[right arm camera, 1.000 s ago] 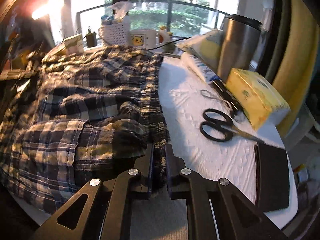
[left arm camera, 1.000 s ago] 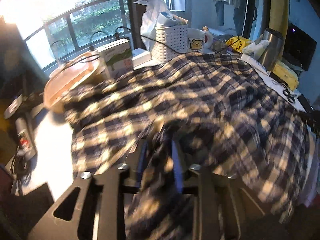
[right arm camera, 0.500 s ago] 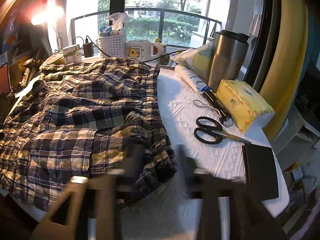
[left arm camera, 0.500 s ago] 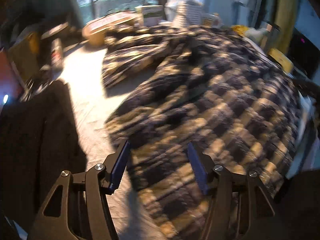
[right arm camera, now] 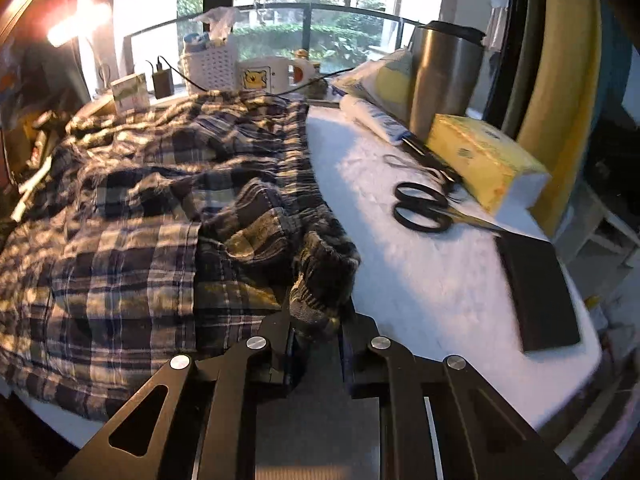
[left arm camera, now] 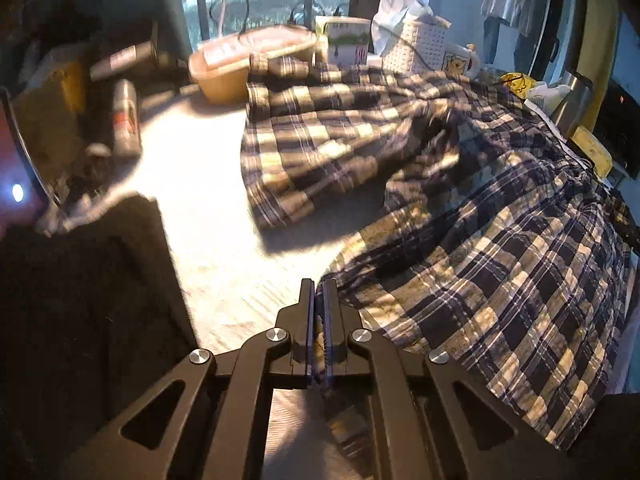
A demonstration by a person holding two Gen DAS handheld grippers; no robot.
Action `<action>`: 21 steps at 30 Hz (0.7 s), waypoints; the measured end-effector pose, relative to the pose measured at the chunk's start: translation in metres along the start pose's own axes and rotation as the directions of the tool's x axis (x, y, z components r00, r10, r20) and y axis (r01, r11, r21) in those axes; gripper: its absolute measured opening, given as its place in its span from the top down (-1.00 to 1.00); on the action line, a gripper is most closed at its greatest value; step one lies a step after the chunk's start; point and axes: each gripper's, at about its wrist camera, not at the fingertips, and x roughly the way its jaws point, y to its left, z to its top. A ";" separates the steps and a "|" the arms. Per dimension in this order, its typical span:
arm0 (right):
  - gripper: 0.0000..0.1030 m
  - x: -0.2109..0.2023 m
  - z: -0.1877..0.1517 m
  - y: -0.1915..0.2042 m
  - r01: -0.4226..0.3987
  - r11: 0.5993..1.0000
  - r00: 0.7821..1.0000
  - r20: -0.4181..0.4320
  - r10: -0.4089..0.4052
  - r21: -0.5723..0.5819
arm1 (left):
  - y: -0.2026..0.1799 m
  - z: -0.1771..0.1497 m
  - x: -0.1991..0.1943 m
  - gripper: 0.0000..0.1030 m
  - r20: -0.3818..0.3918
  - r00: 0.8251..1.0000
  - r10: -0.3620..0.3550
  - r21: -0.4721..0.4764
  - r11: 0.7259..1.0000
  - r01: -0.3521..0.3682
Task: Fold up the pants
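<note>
The plaid pants (left arm camera: 460,208) lie spread and rumpled over the white table (left arm camera: 200,184). One leg reaches toward the far left, the other toward me. My left gripper (left arm camera: 319,300) is shut on the near leg's hem edge. In the right wrist view the pants (right arm camera: 140,216) cover the table's left half, with the gathered waistband along their right side. My right gripper (right arm camera: 316,320) is closed on a bunched fold of the waistband corner (right arm camera: 324,276) near the front edge.
Black scissors (right arm camera: 424,208), a yellow tissue pack (right arm camera: 480,160), a steel tumbler (right arm camera: 444,76) and a dark flat pad (right arm camera: 536,292) lie right of the pants. A white basket (left arm camera: 416,44), mug, carton and tan tray (left arm camera: 248,60) stand at the back. Dark cloth (left arm camera: 80,300) lies at left.
Both grippers let go of the pants, opened, then closed again: the left on the near leg's hem, the right on the waistband corner.
</note>
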 end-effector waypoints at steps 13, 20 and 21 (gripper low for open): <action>-0.21 -0.023 0.022 -0.011 -0.018 0.998 0.994 0.111 0.011 0.062 | -0.039 0.087 0.038 -0.56 0.114 0.992 -0.057 0.126 0.991 0.043; -0.21 -0.018 0.018 -0.031 -0.039 0.989 0.987 0.157 0.017 0.140 | -0.095 0.112 0.053 -0.56 0.092 0.975 -0.200 0.247 0.954 0.172; -0.21 -0.016 0.017 -0.033 -0.045 0.988 0.987 0.159 0.021 0.146 | -0.101 0.110 0.059 -0.55 0.054 0.977 -0.204 0.263 0.947 0.183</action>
